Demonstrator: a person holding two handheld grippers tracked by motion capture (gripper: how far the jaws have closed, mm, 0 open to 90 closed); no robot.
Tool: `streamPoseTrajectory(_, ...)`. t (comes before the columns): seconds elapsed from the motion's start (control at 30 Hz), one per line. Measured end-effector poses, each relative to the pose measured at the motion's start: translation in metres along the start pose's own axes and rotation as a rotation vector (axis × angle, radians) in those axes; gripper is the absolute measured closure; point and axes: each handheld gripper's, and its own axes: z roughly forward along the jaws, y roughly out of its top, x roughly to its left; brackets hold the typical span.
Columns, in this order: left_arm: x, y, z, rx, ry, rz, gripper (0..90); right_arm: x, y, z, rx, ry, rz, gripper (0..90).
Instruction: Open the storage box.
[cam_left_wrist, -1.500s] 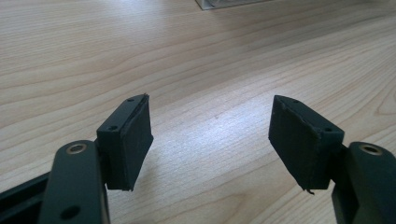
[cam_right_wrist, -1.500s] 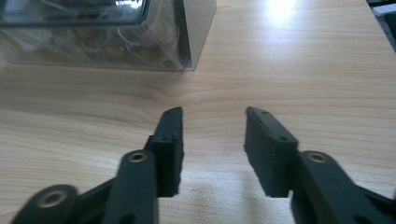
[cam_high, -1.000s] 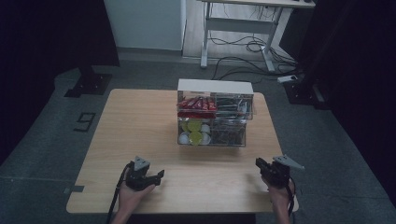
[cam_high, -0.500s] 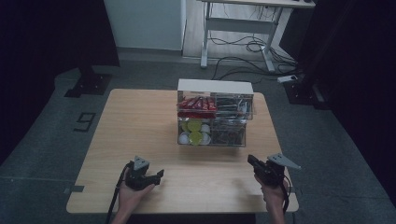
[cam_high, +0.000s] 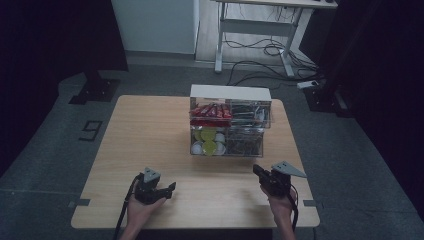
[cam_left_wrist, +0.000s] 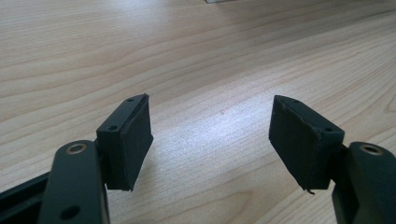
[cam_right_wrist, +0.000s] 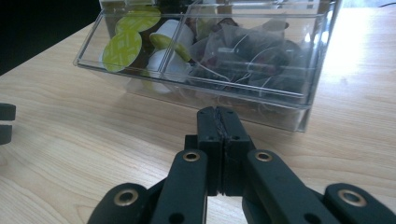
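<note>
From the high view, the clear organizer sits mid-table, both grippers near the front edge, well apart from it. In the left gripper view, the left gripper is spread wide over bare wood, holding nothing. In the right gripper view, the right gripper is pressed closed and empty, aimed at the organizer's lower tray; I judge it should open before reaching in.

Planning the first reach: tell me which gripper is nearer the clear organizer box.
Right. The right gripper sits just in front of the clear organizer box's right corner; the left gripper is farther back, left.

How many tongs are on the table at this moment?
2: the left tongs open at the near-left edge; the right tongs shut, near-right, pointing toward the clear organizer.
</note>
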Motion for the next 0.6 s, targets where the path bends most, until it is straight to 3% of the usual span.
streamPoseTrajectory(0.6,-0.004,-0.002,-0.001,0.005,-0.004,0.015,30.1,-0.002,0.0,0.038,0.045,0.018,0.008,89.3)
